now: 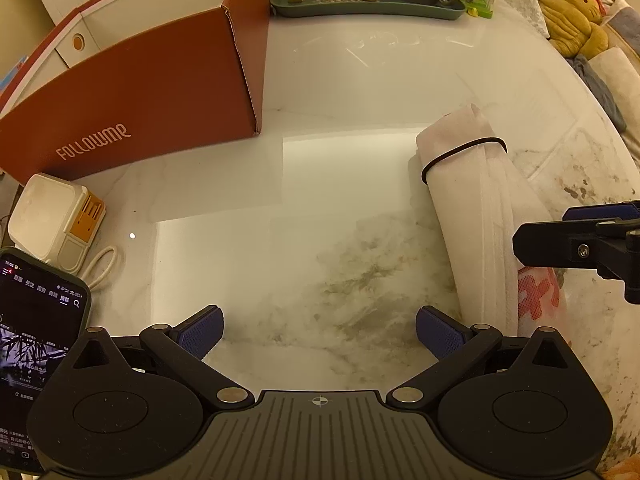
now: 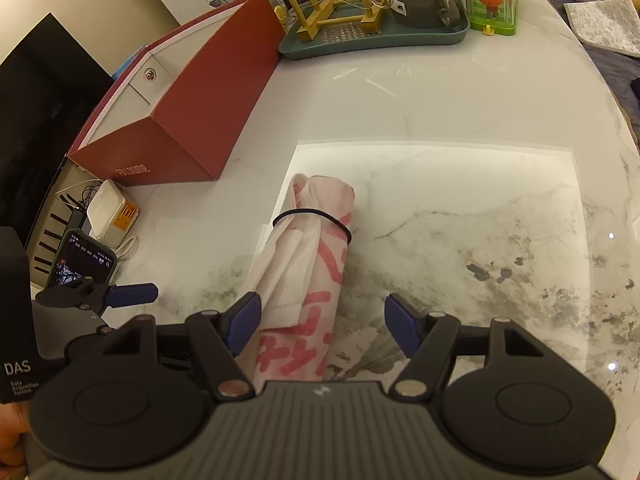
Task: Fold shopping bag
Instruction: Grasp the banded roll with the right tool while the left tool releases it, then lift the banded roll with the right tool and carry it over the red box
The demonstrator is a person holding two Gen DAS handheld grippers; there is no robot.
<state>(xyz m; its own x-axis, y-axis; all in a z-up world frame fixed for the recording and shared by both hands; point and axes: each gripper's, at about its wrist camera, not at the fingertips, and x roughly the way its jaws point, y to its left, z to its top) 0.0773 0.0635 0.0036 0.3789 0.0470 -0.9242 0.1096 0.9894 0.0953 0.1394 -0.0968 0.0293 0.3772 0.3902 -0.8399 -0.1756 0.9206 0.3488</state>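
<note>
The shopping bag [image 2: 308, 264] is rolled into a white tube with red print and lies on the marble table [image 2: 460, 208]. A black elastic band [image 2: 312, 216] circles its far end. My right gripper [image 2: 322, 308] is open over the roll's near end. The roll sits by its left finger, and the right pad stands well apart from it. In the left wrist view the roll [image 1: 468, 208] lies to the right. My left gripper [image 1: 320, 322] hangs wide open over bare table beside it, with nothing between its fingers. One finger of the right gripper [image 1: 536, 240] reaches in at the right edge.
A red box [image 1: 152, 92] stands at the left, with a white charger [image 1: 52, 220] and a lit phone [image 1: 36, 320] in front of it. At the back sit a green tray of glassware [image 2: 372, 36] and a small green toy [image 2: 492, 4]. Plush toys [image 1: 576, 12] lie beyond the table's right edge.
</note>
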